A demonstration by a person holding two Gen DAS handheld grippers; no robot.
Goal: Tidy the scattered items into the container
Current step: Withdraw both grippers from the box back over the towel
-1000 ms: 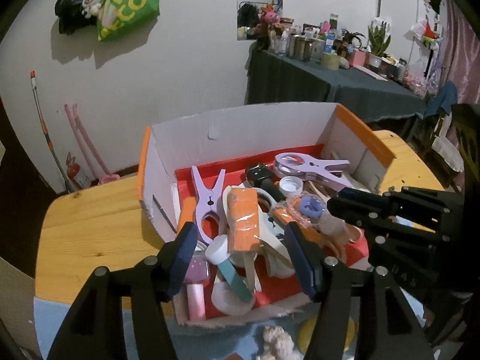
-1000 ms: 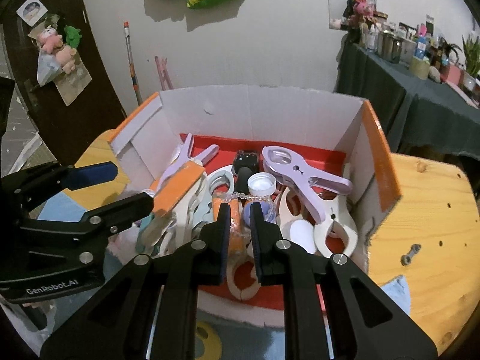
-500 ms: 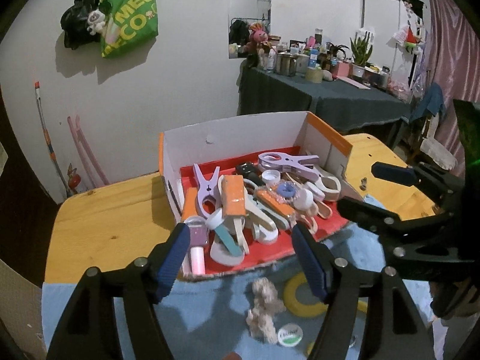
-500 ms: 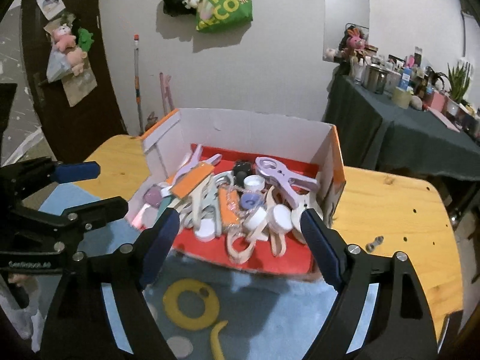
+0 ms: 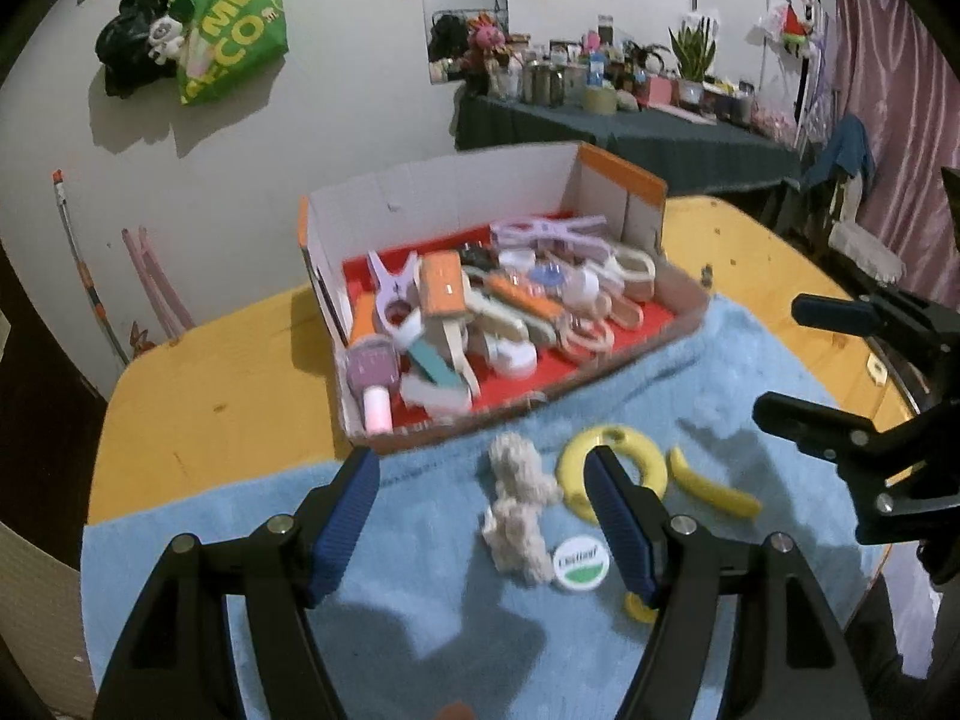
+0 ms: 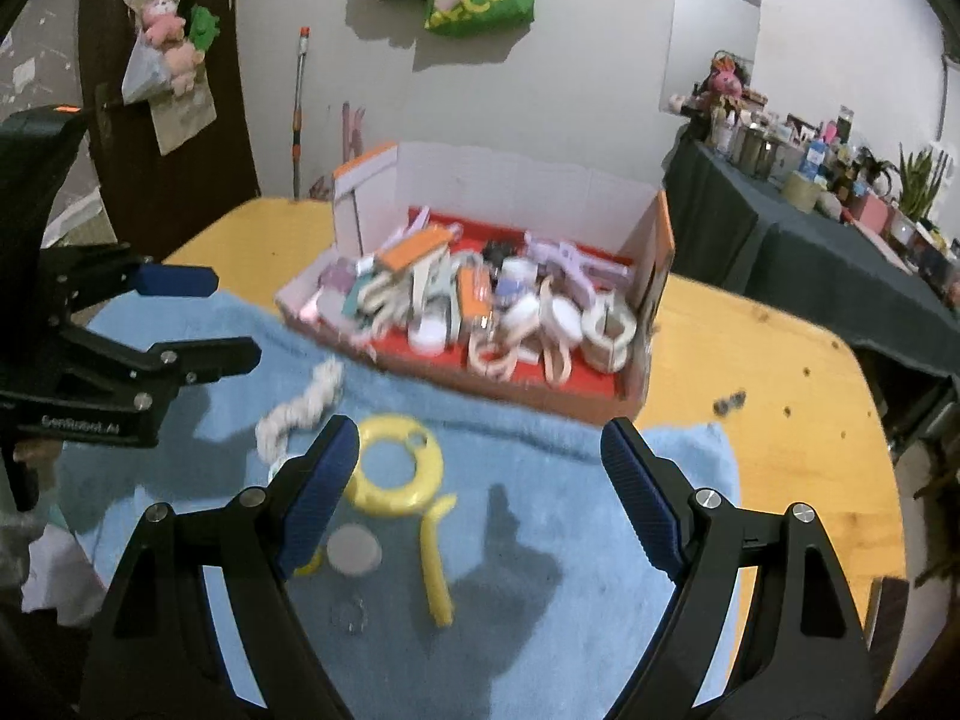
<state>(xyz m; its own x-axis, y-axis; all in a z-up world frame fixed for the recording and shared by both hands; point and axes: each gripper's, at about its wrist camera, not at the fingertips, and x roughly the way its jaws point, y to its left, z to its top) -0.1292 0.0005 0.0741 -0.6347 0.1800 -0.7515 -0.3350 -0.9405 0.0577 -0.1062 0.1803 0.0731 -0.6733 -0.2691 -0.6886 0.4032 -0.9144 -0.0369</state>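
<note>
Over the blue towel point(image 5: 750, 372), both claws spread and empty, left claw point(image 5: 483, 519), right claw point(image 6: 480, 495), box point(image 6: 516, 180) full beyond.

Both grippers hanging open, nothing held.
Left gripper point(image 5: 483, 501) and right gripper point(image 6: 480, 477) are angling downward side by side, jaws spread wide after just opening, nothing between them.

A red-floored, orange-edged white box point(image 5: 456, 198) sits beside a plain blue towel point(image 5: 420, 540) holding a yellow ring point(image 5: 612, 471).
</note>
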